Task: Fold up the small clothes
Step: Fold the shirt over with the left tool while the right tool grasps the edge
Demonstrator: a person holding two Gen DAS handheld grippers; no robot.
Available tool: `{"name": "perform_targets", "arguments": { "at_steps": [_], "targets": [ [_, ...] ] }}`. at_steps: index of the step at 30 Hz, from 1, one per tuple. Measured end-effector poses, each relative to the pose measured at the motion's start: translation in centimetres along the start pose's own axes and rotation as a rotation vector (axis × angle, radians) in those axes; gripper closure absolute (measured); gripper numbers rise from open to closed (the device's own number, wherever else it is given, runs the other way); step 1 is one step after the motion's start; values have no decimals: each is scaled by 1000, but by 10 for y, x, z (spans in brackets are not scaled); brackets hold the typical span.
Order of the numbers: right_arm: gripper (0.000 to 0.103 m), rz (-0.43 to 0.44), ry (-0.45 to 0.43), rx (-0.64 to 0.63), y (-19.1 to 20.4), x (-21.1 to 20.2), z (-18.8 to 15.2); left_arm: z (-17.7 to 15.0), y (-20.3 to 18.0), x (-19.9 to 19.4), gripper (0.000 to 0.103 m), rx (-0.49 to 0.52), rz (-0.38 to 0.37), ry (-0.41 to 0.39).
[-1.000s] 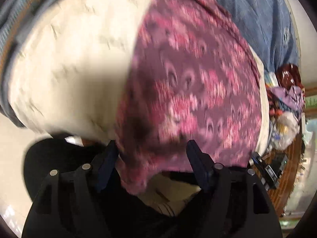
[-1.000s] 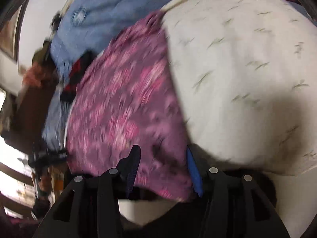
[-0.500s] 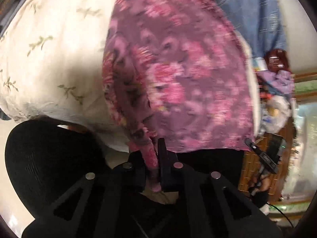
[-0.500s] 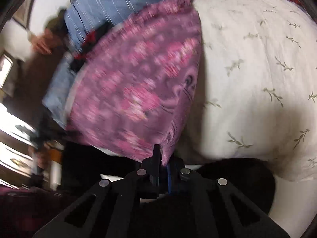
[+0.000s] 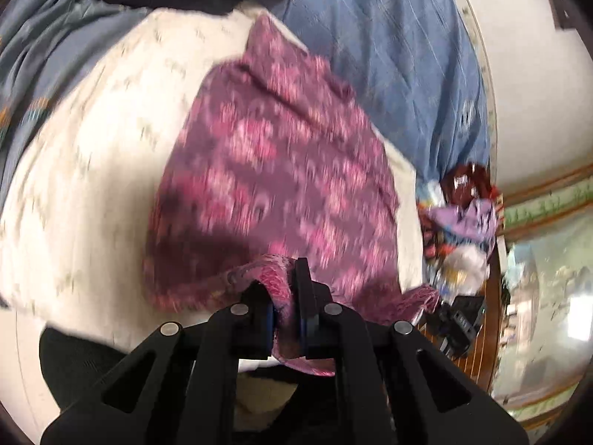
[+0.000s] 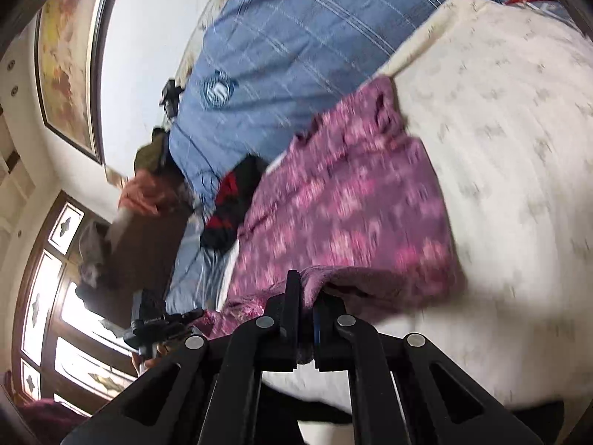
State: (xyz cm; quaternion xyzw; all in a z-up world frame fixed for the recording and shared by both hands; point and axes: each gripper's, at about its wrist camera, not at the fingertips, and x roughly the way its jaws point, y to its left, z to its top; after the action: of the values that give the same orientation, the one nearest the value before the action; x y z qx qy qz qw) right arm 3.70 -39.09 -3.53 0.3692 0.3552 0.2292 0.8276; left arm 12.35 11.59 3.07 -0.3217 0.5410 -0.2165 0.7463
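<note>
A purple cloth with a pink flower print point(image 5: 281, 170) lies on a cream sheet with small sprigs point(image 5: 92, 170). My left gripper point(image 5: 285, 307) is shut on the cloth's near edge, which is lifted and curls forward over the rest. In the right wrist view the same cloth point(image 6: 344, 204) lies on the cream sheet point(image 6: 519, 148). My right gripper point(image 6: 305, 311) is shut on the other near corner, also raised and rolled forward. The far end of the cloth still lies flat. Both views are motion-blurred.
A blue checked quilt point(image 5: 400, 48) point(image 6: 289, 37) covers the bed beyond the sheet. A black and red garment point(image 6: 233, 204) lies by the cloth's far side. A heap of clothes and bags point(image 5: 463, 222) sits on a wooden stand at the right. A black chair back point(image 5: 74, 356) is below.
Both grippers closed on the cloth's near edge, then lifted it and carried it forward over the cloth. The view now shows more of the bed.
</note>
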Motion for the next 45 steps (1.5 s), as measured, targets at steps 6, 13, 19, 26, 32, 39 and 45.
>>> {"name": "perform_targets", "arguments": {
  "at_steps": [6,13,19,26,32,39,45],
  "targets": [
    [98,17,-74,4,-1,27,54,64,-13,9,96,-3,7,-82],
    [98,8,-140,37,-14,68,123,144,-25,36,96,-25,-8,-149],
    [98,-30,-166,90,-40,106,170,211,-23,70,96,-80,8,-163],
    [98,-89,-188,162,-68,152,211,276,-12,131,96,-139,141,-132],
    [93,-211,-124,239,-91,185,226,298,15,160,94,-274,159,-26],
    [67,-133,-181,180,-80,137,221,294,14,84,23,-177,135,-202],
    [51,-255,-171,142,-81,132,233,278,1,114,23,-13,224,-55]
  ]
}}
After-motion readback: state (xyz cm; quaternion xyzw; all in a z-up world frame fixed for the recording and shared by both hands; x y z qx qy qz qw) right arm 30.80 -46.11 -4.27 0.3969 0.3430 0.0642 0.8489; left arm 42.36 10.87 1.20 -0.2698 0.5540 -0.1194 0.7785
